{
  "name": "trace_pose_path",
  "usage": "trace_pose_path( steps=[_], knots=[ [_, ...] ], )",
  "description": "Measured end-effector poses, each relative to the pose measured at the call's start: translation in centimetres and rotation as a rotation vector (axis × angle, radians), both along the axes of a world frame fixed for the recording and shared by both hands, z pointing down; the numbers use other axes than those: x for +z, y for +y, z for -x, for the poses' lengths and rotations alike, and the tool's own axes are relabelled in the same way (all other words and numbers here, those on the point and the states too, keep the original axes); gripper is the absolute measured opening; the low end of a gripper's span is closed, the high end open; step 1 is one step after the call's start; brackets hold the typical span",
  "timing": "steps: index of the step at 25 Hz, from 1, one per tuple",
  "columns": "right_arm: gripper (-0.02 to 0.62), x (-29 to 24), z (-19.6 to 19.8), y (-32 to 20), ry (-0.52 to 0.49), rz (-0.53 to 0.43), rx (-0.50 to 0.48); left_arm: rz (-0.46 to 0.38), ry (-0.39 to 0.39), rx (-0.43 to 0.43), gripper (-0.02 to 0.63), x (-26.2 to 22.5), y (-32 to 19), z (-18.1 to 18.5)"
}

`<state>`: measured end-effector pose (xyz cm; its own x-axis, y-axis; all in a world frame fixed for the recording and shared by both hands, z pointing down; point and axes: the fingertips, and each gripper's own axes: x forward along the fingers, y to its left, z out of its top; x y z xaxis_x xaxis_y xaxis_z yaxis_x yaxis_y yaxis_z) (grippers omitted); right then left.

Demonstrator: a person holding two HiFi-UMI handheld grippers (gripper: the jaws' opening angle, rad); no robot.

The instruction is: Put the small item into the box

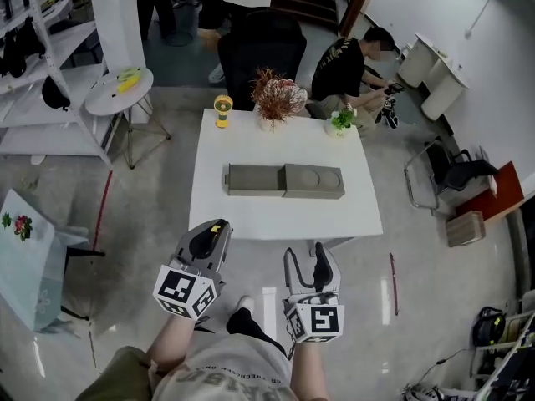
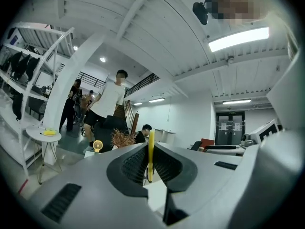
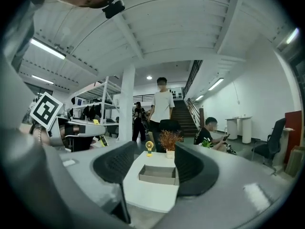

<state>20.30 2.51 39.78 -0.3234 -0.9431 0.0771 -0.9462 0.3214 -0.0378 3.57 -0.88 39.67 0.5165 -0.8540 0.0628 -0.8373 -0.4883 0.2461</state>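
An open grey cardboard box (image 1: 255, 180), its flap (image 1: 313, 181) folded out to the right, lies in the middle of the white table (image 1: 284, 211). My left gripper (image 1: 216, 228) hovers short of the table's near edge, shut on a thin yellow item (image 2: 150, 154) that stands upright between the pads. Level with it on the right, my right gripper (image 1: 306, 253) is open and holds nothing. In the right gripper view the box (image 3: 157, 174) shows straight ahead between the spread jaws of that gripper (image 3: 153, 168).
A small yellow fan (image 1: 222, 110), a dried plant in a pot (image 1: 277, 98) and a small green plant (image 1: 342, 121) line the table's far edge. A person (image 1: 349, 69) crouches behind it. A round side table (image 1: 119, 91) stands far left, a chair (image 1: 450, 174) to the right.
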Motion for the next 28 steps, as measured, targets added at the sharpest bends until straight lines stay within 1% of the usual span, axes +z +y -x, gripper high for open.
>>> trace_pose_path(
  steps=[7, 11, 16, 22, 25, 28],
  knots=[
    [0.255, 1.9, -2.9, -4.6, -0.004, 0.051, -0.111, 0.036, -0.002, -0.076, 0.031, 1.2, -3.8, -3.7],
    [0.255, 2.7, -3.1, -6.0, -0.008, 0.071, -0.158, 0.056, -0.014, -0.107, 0.031, 1.9, -4.8, -4.3],
    [0.255, 4.1, -3.0, -7.5, -0.021, 0.097, -0.194, 0.083, -0.019, -0.135, 0.031, 2.9, -5.6, -4.4],
    [0.255, 6.3, -1.5, -9.3, -0.034, 0.139, -0.239, 0.131, -0.005, -0.131, 0.031, 4.8, -7.5, -4.3],
    [0.255, 6.5, -0.7, -10.6, -0.011, 0.146, -0.277, 0.151, 0.013, -0.115, 0.031, 5.3, -9.4, -4.6],
    [0.255, 7.0, 0.0, -12.4, -0.009, 0.158, -0.296, 0.172, 0.04, -0.093, 0.031, 5.8, -11.8, -4.9]
  ],
)
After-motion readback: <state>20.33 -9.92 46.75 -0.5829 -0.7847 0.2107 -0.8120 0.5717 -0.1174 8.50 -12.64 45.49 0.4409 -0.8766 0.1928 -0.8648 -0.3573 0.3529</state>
